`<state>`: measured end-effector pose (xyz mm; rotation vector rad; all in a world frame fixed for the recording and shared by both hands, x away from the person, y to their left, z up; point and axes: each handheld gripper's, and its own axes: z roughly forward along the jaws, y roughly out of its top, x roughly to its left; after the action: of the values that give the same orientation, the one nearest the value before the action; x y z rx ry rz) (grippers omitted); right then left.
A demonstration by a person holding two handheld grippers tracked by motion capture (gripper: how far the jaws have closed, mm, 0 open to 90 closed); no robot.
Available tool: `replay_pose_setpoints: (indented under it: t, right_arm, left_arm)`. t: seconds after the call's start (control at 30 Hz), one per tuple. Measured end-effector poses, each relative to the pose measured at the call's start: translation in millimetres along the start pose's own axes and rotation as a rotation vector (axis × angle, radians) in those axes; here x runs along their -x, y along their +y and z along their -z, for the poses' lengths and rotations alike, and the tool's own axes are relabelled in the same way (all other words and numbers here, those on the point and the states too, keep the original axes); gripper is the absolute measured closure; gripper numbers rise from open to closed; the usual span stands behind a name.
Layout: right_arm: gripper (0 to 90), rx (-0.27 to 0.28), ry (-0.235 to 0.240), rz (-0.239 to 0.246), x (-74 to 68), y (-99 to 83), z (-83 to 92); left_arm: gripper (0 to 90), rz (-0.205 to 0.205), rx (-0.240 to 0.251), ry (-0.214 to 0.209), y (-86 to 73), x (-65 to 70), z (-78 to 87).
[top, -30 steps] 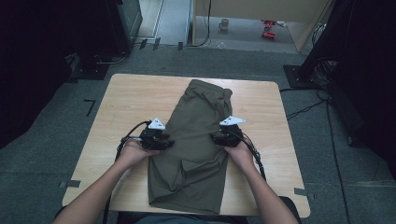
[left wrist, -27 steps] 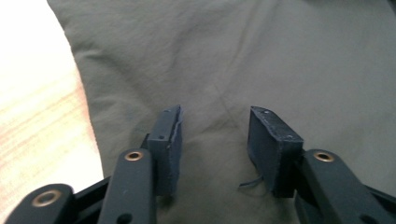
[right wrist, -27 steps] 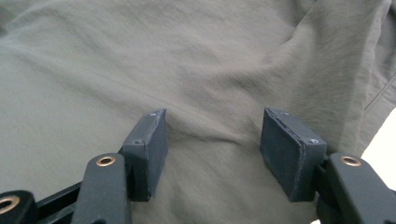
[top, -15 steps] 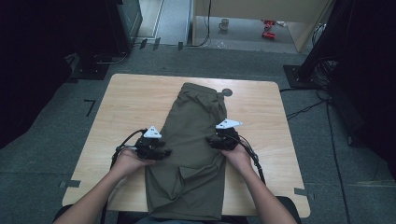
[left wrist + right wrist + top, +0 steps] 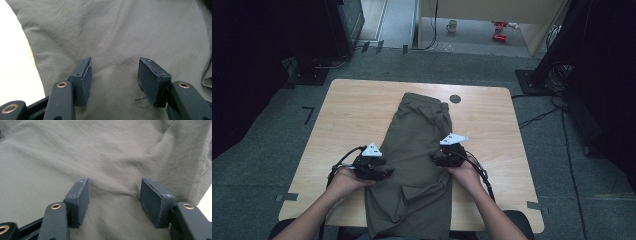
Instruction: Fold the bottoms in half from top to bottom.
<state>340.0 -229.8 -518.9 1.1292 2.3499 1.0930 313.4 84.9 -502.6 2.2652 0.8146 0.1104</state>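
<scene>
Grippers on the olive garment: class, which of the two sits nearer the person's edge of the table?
The left gripper. In the high view it sits lower on the olive garment, closer to the table's near edge, than the right gripper.

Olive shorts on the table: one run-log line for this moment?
olive shorts: flat, hanging off near edge | left gripper: open, jaws just widened | right gripper: open | table
</scene>
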Motion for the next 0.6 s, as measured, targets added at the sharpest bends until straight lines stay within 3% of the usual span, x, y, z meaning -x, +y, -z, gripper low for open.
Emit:
replay_pose_setpoints:
  t: [0.2, 0.4, 0.6]
  right_arm:
    - [40.1, -0.001, 0.014, 0.008, -6.1, -4.0, 4.3]
    - [41.7, -0.034, 0.029, 0.011, -6.5, -0.9, 6.7]
    - [42.6, -0.01, 0.014, -0.053, 2.1, 10.5, 14.7]
  left_arm:
    - [45.1, 0.001, -0.004, -0.007, -5.2, 5.0, 3.9]
    - [44.5, 0.004, -0.006, 0.005, -4.0, 4.4, 5.5]
    - [43.1, 0.006, 0.039, 0.026, 6.5, -9.4, 10.8]
